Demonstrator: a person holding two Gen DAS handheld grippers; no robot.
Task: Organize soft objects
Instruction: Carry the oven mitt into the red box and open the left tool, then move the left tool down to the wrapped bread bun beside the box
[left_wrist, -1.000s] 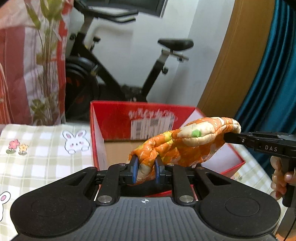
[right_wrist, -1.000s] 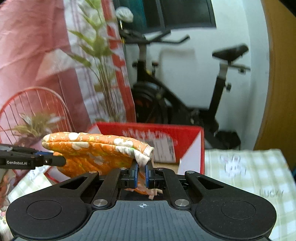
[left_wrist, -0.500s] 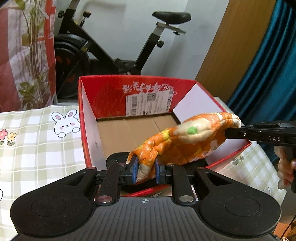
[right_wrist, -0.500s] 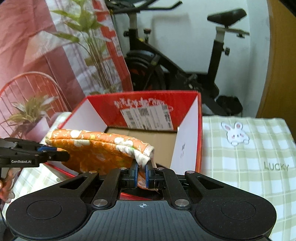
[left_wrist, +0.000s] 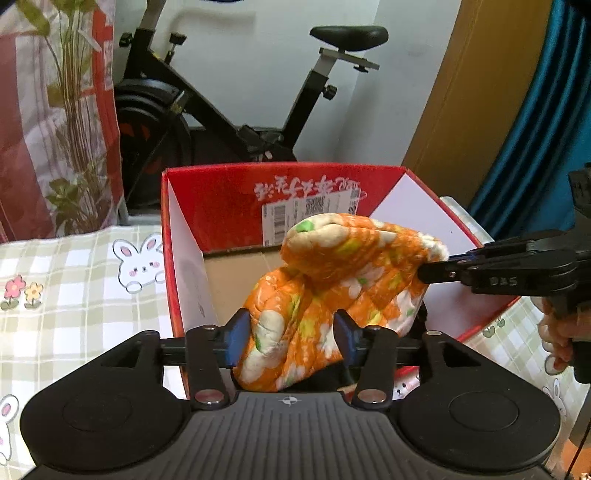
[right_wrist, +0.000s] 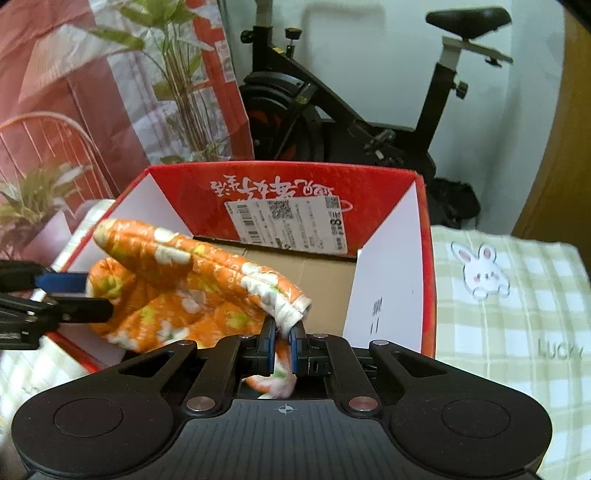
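- Landmark: red cardboard box (left_wrist: 221, 206), open top, white inner side walls, brown floor, shipping label on the far inner wall. It sits on a checked cloth with rabbit prints (left_wrist: 74, 280).
- Orange floral quilted mitt (left_wrist: 332, 280) hangs over the box's open top, above the near half, folded and bunched; it is not resting on the box floor as far as can be told.
- Left gripper (left_wrist: 291, 332): at the box's near edge. Jaws are opening; the mitt's lower end is between the blue pads, the left pad showing a gap from the fabric, the right pad just beside it or touching. The grip is no longer tight.
- Right gripper (right_wrist: 282, 341): at the box's near edge, toward its right wall in the right wrist view. Jaws nearly together, clamped on the mitt's white-trimmed cuff (right_wrist: 291, 310); a tuft of fabric pokes out below the pads.
- In the left wrist view the right gripper enters from the box's right side, its tip on the mitt's upper end; a hand (left_wrist: 557, 332) holds its handle.
- Behind the box: black exercise bike (right_wrist: 332, 122). To the box's left: red-and-white curtain with plant print (right_wrist: 92, 92).
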